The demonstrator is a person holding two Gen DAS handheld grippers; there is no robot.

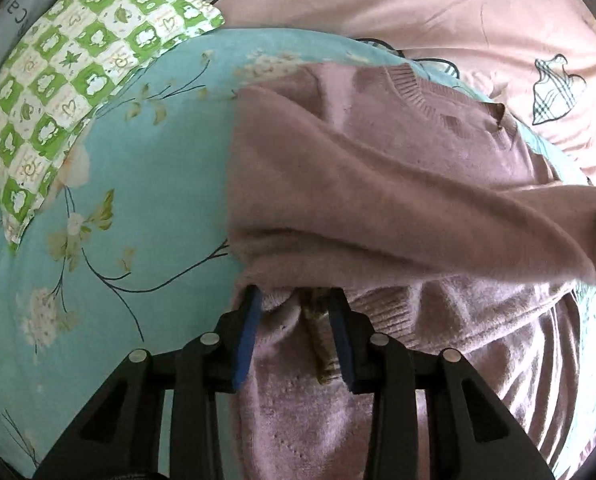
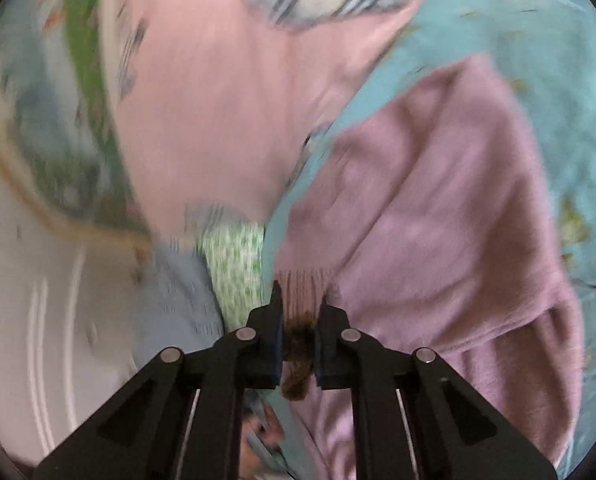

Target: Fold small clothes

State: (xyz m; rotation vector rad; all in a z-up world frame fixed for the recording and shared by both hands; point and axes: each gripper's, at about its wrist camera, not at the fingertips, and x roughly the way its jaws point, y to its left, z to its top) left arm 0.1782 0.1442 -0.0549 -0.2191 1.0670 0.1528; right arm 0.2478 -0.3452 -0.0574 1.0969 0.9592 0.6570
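A mauve knit sweater lies on a turquoise floral bedsheet, its ribbed collar toward the far side. A sleeve is folded across the body. My left gripper is shut on the sweater's near hem, with bunched knit and a brown trim between its blue pads. In the blurred right wrist view the sweater spreads to the right. My right gripper is shut on its ribbed cuff, with brown trim hanging between the fingers.
A green and white checked pillow lies at the left on the sheet. A pink quilt with plaid patches lies beyond the sweater. The right wrist view shows the pink quilt, a light blue cloth and a pale surface, all blurred.
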